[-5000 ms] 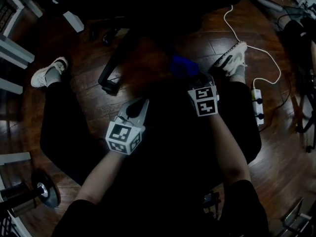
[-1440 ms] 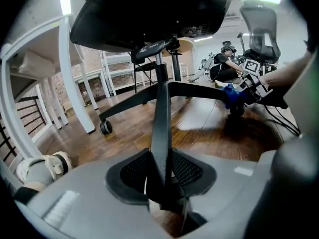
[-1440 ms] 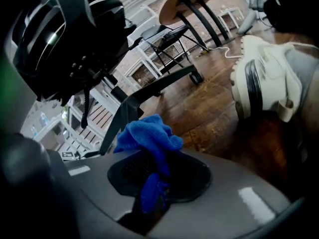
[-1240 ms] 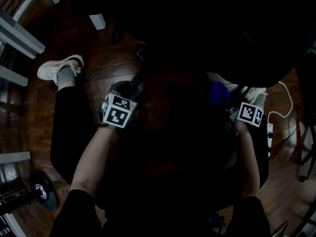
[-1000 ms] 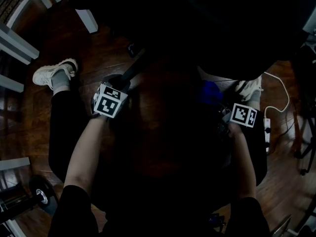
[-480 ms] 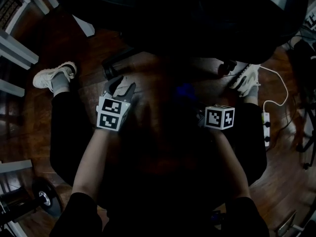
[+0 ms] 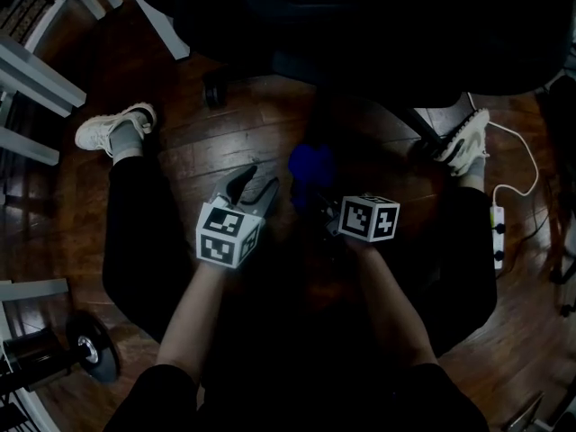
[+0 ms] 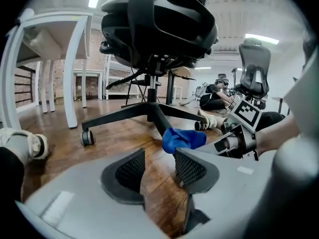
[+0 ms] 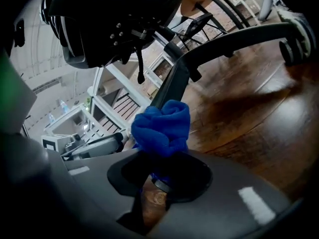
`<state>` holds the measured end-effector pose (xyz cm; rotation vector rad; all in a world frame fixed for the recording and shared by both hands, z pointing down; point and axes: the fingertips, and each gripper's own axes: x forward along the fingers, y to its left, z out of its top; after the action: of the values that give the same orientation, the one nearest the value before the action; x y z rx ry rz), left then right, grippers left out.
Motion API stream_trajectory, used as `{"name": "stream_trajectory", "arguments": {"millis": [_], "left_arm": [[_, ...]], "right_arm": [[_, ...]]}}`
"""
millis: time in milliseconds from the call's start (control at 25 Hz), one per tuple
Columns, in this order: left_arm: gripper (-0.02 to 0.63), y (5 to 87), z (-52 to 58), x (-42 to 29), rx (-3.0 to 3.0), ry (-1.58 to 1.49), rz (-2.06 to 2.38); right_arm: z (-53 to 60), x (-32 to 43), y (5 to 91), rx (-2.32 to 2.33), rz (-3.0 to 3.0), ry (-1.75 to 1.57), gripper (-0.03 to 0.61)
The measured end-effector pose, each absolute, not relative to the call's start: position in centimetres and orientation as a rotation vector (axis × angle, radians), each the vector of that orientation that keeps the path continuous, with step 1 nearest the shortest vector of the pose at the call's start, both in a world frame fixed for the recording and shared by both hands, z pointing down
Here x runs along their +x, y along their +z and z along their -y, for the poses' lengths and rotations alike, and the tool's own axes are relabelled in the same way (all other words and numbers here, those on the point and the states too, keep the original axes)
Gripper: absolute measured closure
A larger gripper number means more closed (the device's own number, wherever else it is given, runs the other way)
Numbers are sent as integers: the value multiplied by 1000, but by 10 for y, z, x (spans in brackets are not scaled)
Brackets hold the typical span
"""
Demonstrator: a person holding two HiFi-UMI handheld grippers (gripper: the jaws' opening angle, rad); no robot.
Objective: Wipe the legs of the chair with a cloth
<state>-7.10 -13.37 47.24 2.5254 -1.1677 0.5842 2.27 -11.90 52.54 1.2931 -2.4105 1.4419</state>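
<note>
The left hand-held gripper [image 7: 250, 184] hangs over the dark wooden plank floor [image 7: 202, 147] with its jaws standing wide. They have just been opening, and in its own view [image 8: 154, 167] I see only bare floorboards between the two black ribbed pads. It holds nothing.

The right hand-held gripper [image 7: 317, 203] sits just beside it, on its right. Its jaws are closed on the bright blue, bunched-up cloth [image 7: 310, 163]. In the right gripper view [image 9: 162, 176] the cloth [image 9: 162, 127] bulges out of the jaws in a soft wad. From the left gripper view I see the same cloth [image 8: 182, 139] just past the tip of the right-hand jaw, carried low over the floor.

The black office chair [image 8: 159, 26] stands ahead of both grippers on a star base. Its black legs [image 8: 117, 116] spread out from the centre column, and one ends in a small black castor [image 8: 87, 137] resting on the floor. The cloth is close to the hub where the legs meet. In the right gripper view it lies in front of a leg [image 9: 229, 40] that slants away to the upper right. I cannot tell whether the cloth touches that leg or is only lined up with it.

In the head view the chair is mostly lost in shadow. A white shoe [image 7: 112, 131] sits well out to the left of the grippers and another [image 7: 463, 142] to the right. A white cable [image 7: 517, 147] runs past the right shoe to a white power strip [image 7: 499, 237].
</note>
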Motion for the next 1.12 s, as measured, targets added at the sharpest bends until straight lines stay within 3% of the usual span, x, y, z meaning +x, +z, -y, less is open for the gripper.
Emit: {"name": "stream_trajectory", "arguments": {"millis": [960,1120], "left_arm": [[423,474,133,-96,2477,626,1237],[423,470,137,-98,2491,632,1270]], "right_arm": [[152,-55,533,1104,2438,1339,479],[159,-31,522,1210,2455,1413,489]]}}
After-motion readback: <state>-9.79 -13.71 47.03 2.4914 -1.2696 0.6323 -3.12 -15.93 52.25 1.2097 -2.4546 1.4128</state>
